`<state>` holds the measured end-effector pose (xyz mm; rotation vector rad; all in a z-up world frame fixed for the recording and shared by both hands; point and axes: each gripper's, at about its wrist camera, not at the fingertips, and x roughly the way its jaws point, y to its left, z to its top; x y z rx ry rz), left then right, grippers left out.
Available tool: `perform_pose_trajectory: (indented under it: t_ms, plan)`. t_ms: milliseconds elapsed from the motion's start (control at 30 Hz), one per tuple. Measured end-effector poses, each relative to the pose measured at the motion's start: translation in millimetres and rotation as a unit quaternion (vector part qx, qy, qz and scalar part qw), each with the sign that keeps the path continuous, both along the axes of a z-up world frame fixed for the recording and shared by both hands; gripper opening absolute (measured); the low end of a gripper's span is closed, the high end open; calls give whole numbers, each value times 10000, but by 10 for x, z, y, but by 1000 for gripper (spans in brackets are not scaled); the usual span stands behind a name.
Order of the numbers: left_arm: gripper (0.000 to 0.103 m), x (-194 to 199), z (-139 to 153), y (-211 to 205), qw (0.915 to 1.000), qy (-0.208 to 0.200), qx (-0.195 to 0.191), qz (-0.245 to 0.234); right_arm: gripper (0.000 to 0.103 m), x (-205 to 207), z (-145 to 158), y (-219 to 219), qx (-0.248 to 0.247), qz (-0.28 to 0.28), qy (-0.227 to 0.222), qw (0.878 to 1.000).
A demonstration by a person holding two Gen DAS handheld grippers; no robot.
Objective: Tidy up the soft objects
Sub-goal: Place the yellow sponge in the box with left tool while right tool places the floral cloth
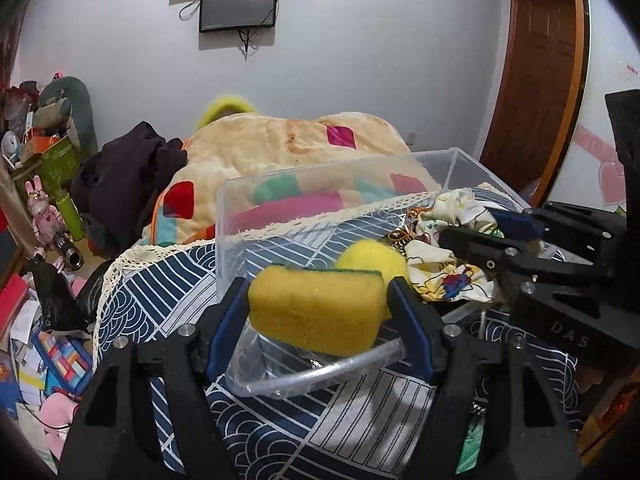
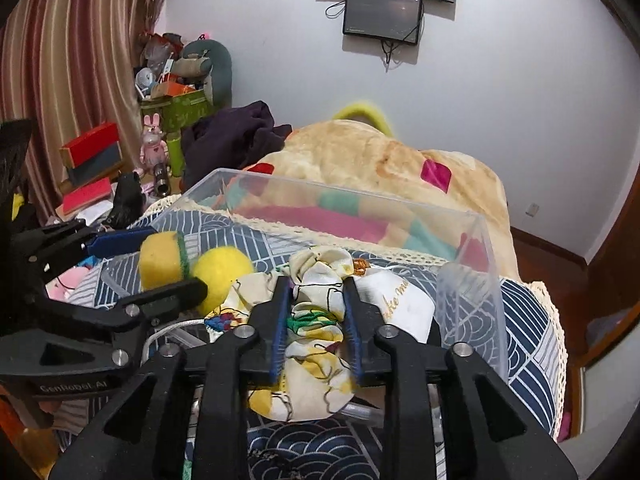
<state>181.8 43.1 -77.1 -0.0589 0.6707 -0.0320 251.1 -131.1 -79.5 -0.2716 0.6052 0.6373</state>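
Note:
My left gripper [image 1: 318, 300] is shut on a yellow sponge with a green scrub side [image 1: 316, 312] and holds it over the near rim of a clear plastic bin [image 1: 336, 168]. A yellow felt ball [image 1: 370, 258] lies in the bin behind it. My right gripper [image 2: 316, 296] is shut on a white printed cloth [image 2: 316, 344], held over the bin's near edge. From the right wrist view the sponge [image 2: 160, 258], the ball [image 2: 222, 274] and the left gripper [image 2: 168, 268] show at the left. A white pouch with lettering [image 2: 400, 304] lies in the bin.
The bin stands on a blue-and-white patterned cover [image 1: 152, 304] with a lace edge. Behind it lie a patchwork blanket [image 1: 288, 140] and dark clothes [image 1: 128, 168]. Boxes, toys and papers [image 1: 40, 208] clutter the left side. A wooden door [image 1: 536, 72] stands at the right.

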Motion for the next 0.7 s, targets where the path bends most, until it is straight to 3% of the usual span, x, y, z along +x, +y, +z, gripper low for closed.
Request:
perform_pose_trajectory:
  t_ms: [67, 300, 500, 700]
  plan:
    - [79, -36, 23, -4, 10000, -35, -3, -14, 37, -58, 42, -66, 120, -23, -88, 9999]
    - [85, -289, 179, 6, 9997, -203, -152, 36, 39, -259, 230, -267, 438, -27, -304, 9986]
    - [97, -569, 248, 19, 9991, -300, -298, -1, 58, -559, 308, -453, 497, 6, -526, 9974]
    - [97, -766, 63, -90, 9995, 55, -289, -122, 60, -694, 129, -578, 334, -92, -409, 9986]
